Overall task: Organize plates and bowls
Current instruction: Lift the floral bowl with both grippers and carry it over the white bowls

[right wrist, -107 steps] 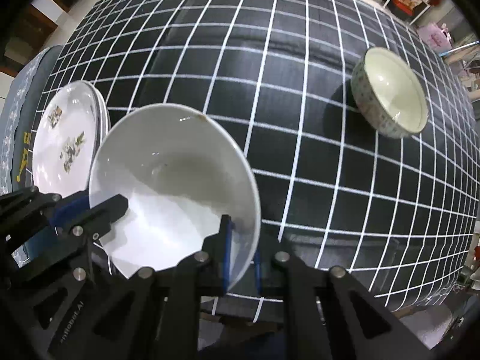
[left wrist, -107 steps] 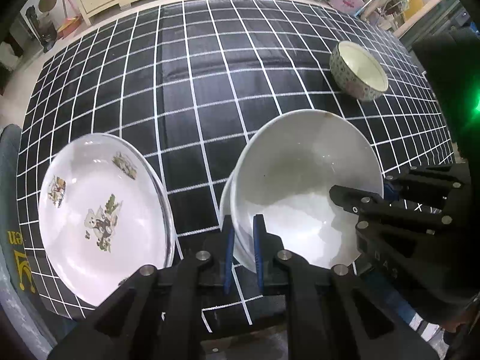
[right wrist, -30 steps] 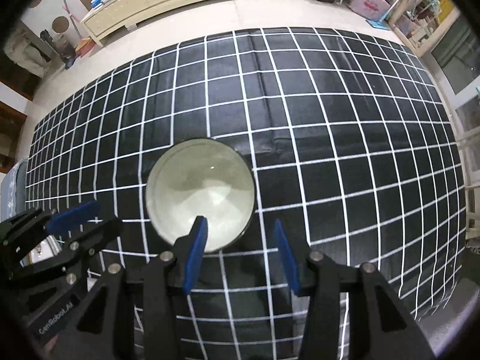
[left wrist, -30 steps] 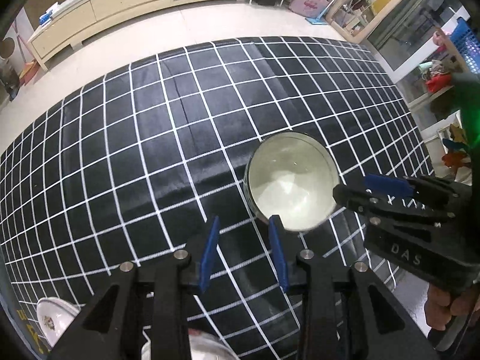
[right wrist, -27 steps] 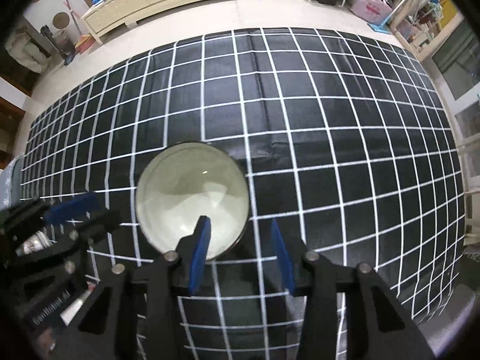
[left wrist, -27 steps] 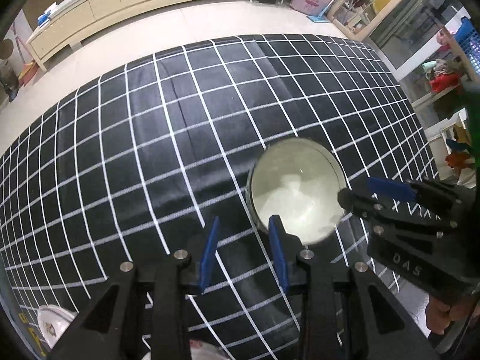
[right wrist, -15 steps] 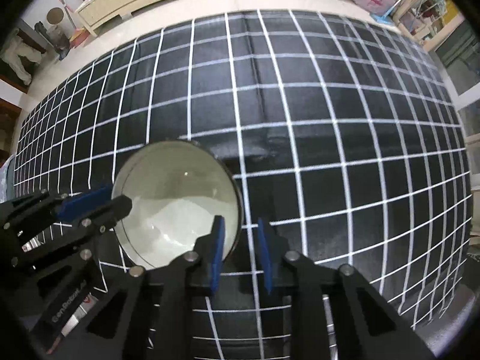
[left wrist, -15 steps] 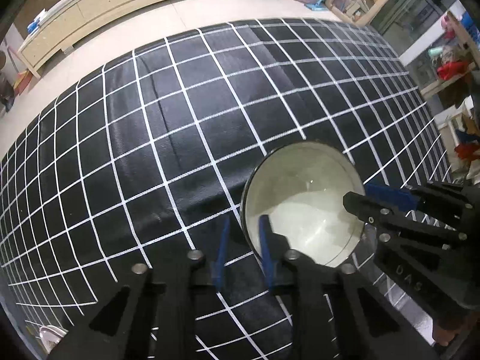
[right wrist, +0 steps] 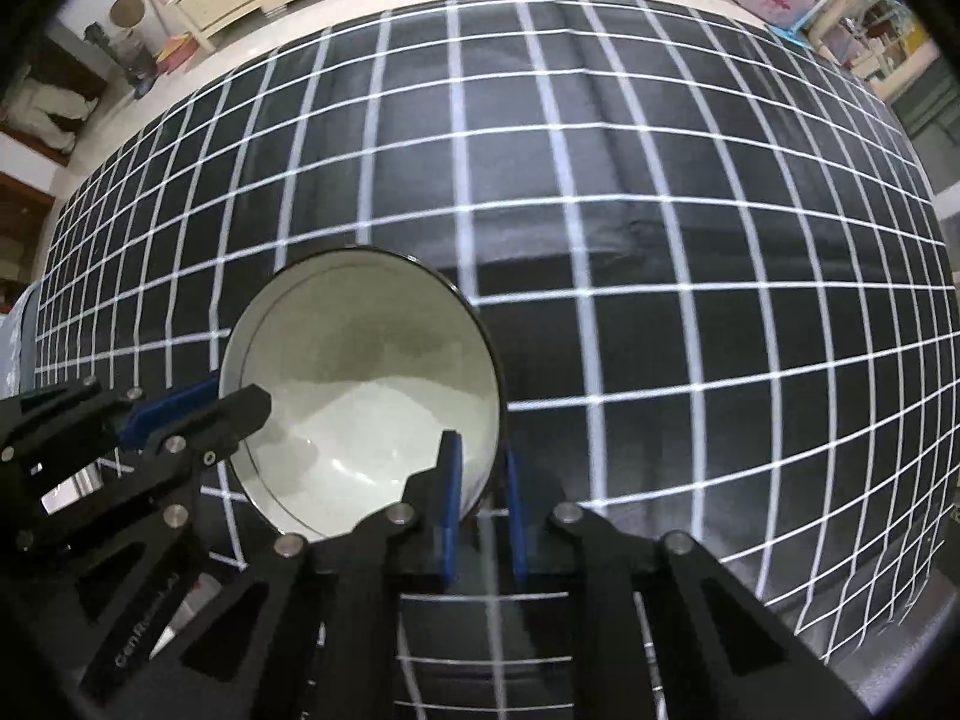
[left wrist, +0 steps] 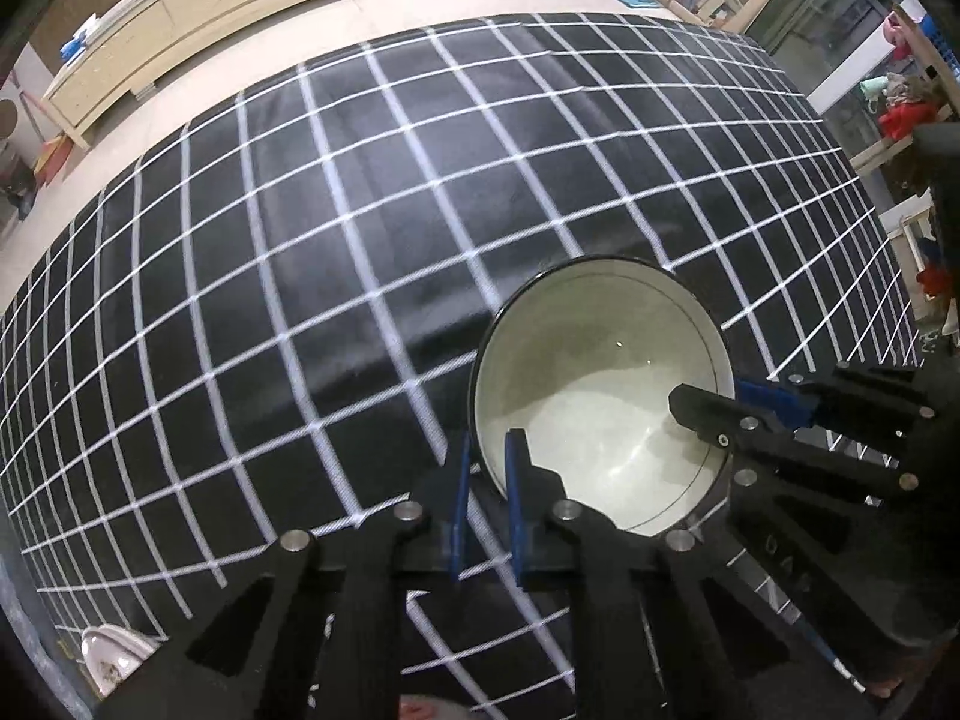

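The bowl (left wrist: 600, 402) sits on the black tablecloth (left wrist: 336, 252) with its white grid, toward the near right part of the table in the left wrist view, and both tongs have closed in on its rim from opposite sides.

The left gripper (left wrist: 485, 501) comes in from the near edge, angled down over the cloth. Its blue pads (left wrist: 514, 474) stand only a narrow gap apart, one pad inside the bowl's near-left wall and the other outside it — the rim runs between them, so the jaws look pinched onto the wall.

The right gripper (right wrist: 483, 504) mirrors this at the bowl's near-right side. In its own view one blue pad (right wrist: 451, 480) lies inside the pale interior and the other just outside the dark rim, the jaws nearly closed on the wall. Seen from the left camera, the same tool (left wrist: 750, 405) reaches in from the right with one black finger over the bowl's inside and its blue pad against the outer edge.

The bowl (right wrist: 360, 396) is cream-white inside with a thin dark rim and stands roughly upright; whether its base still touches the cloth I cannot tell.

At the near left corner of the table, the edge of a decorated white plate (left wrist: 111, 657) shows — well apart from the bowl.
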A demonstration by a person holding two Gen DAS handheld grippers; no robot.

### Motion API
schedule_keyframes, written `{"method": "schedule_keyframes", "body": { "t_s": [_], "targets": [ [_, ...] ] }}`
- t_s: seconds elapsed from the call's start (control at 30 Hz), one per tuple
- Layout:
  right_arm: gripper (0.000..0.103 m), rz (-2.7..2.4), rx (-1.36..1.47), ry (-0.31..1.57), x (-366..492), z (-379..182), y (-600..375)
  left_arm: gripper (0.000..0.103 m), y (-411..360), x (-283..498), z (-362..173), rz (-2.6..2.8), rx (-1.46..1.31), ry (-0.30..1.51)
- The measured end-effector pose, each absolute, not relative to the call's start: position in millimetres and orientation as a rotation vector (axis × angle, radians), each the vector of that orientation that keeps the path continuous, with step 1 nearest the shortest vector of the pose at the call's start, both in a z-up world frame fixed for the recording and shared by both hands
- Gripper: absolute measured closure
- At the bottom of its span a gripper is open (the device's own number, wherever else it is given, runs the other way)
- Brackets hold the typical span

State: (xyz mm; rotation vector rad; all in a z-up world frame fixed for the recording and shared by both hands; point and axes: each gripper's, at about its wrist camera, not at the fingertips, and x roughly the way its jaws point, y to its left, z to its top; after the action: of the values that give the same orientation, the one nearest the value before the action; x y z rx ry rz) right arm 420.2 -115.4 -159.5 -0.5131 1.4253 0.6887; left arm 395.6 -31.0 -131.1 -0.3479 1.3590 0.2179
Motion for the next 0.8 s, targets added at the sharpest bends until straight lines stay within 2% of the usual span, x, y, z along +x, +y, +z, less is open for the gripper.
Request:
{"method": "schedule_keyframes", "body": {
  "t_s": [0.8],
  "targets": [
    [0.086, 0.787, -0.642, 1.395, 178.3, -116.7, -30.3, 0.092, 61.2, 238.7, -144.2, 0.305, -0.462, 1.356]
  ]
}}
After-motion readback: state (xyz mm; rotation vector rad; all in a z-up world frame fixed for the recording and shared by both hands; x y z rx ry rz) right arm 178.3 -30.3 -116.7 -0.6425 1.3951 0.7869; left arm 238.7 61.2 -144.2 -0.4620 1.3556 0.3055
